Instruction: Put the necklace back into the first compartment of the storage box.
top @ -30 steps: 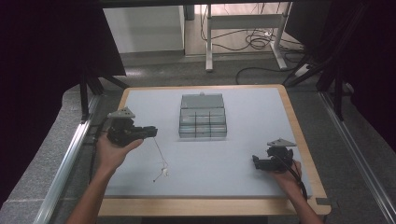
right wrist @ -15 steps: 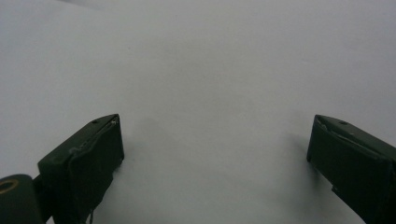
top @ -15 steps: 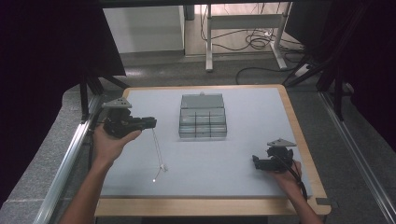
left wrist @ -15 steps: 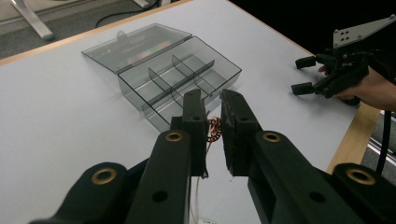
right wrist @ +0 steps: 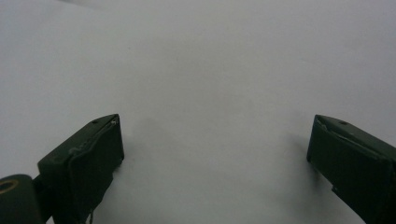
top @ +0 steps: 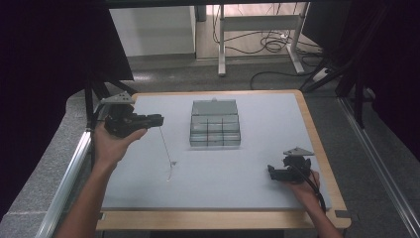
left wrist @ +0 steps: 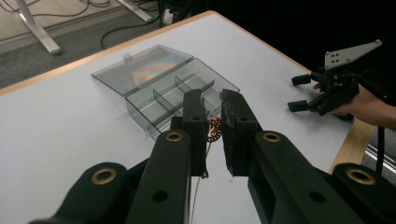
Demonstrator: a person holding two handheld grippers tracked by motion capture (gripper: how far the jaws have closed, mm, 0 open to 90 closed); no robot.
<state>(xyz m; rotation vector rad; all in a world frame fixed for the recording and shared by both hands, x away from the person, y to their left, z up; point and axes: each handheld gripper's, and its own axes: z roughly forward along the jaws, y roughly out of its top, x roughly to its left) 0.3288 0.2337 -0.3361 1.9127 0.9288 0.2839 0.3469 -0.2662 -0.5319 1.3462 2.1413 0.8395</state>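
- Since the earlier frames my left gripper (top: 157,119) had risen and drawn back toward the table's far left, lifting the thin cord (top: 166,146) so that more of it hung clear; the right gripper (top: 273,173) had not shifted.
- Between the left jaws, drawn nearly together, I saw the cord pinched, with a small orange-and-dark coiled piece (left wrist: 214,129) just past them; what that piece was I could not tell.
- From that pinch the cord ran down and rightward to the table (top: 148,198), where its lower end (top: 171,168) lay well left of the right gripper and in front of the box.
- Farther out, the clear compartment box (top: 215,131) sat at mid-table with its lid (top: 214,106) folded open behind it; its compartments looked empty.
- My right gripper's jaws stood wide apart, holding nothing, low over bare table at the near right.
- I judged the cord light, limp and thin: it would swing and sag, slip from a loose grip, and snag on the dividers.
- I would have taken hold close to the coiled piece or at the free end, since the slack between follows nothing.
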